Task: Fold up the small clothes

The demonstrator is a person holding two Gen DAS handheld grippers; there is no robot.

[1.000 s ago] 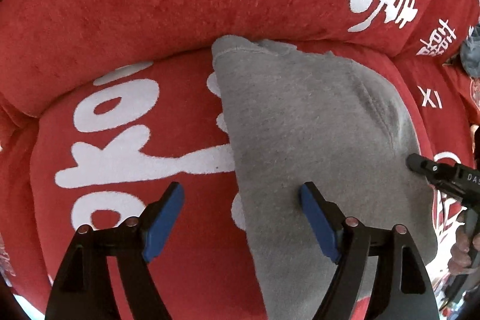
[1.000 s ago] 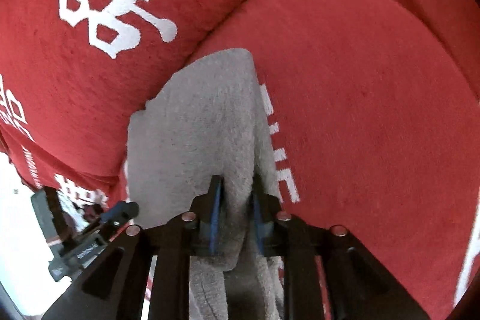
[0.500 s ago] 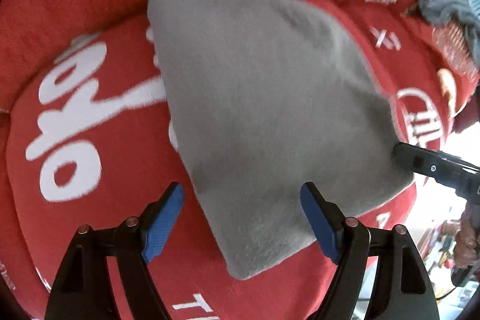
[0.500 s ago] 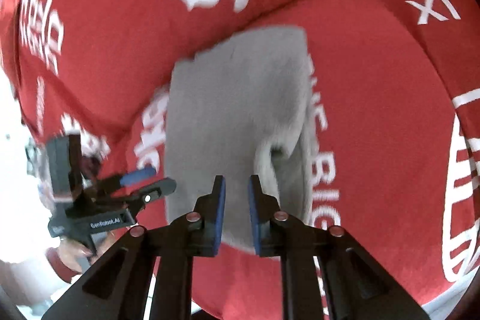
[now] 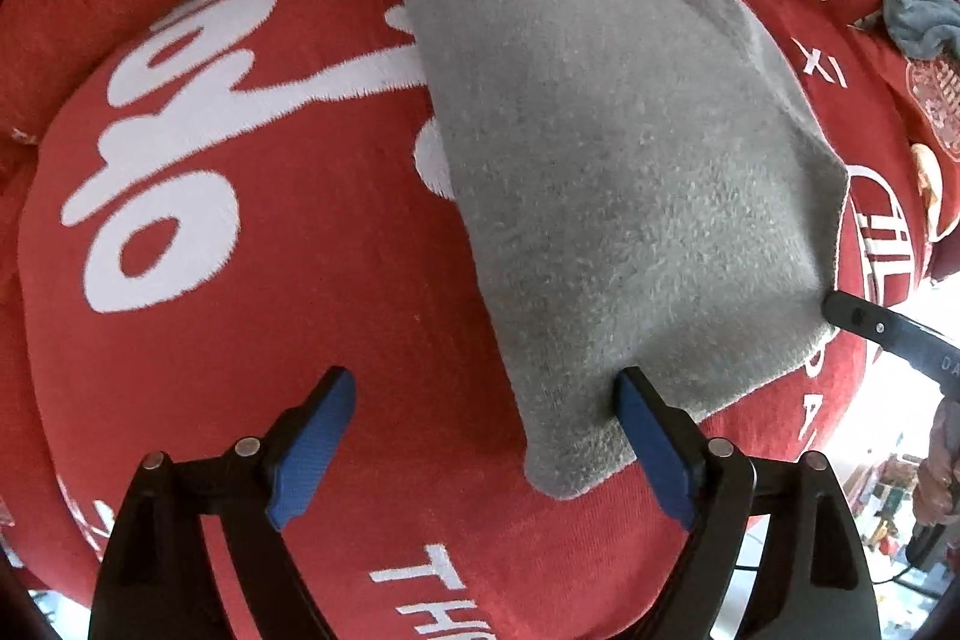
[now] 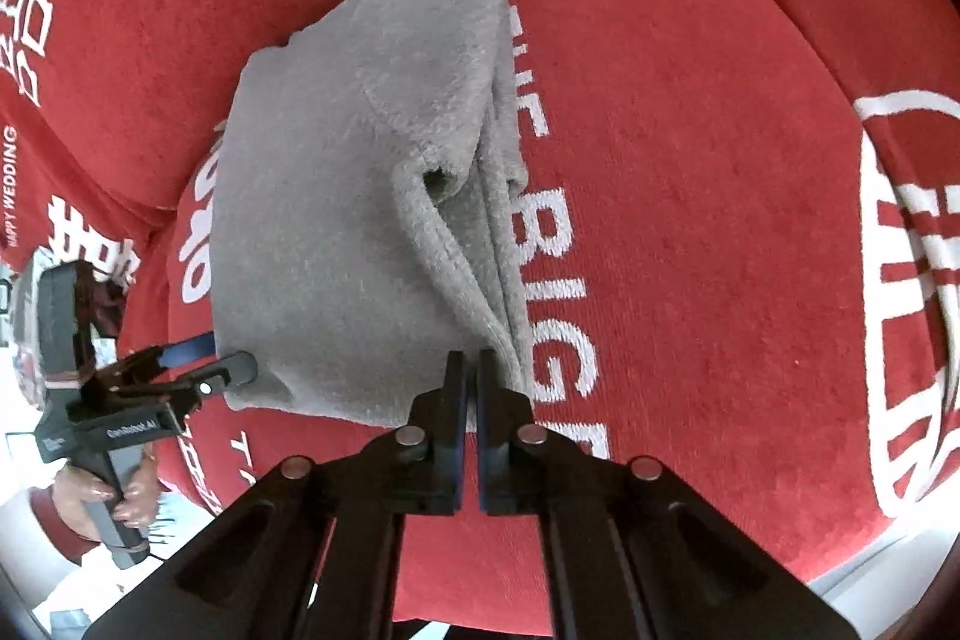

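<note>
Left gripper (image 5: pixel 483 436) spread at the grey cloth's (image 5: pixel 606 172) near corner; right gripper (image 6: pixel 471 370) pressed together beside its edge

Left gripper (image 5: pixel 483 436) spread wide; right gripper (image 6: pixel 471 376) nearly closed, tips level.

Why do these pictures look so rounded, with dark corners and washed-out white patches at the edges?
Left wrist view: a fisheye lens bulges the red cushion and leaves black corners; the grey cloth is sharp, while the bright area at lower right is overexposed. Right wrist view: the same bulging, daylight blows out the lower left, and the cloth looks slightly soft.
</note>
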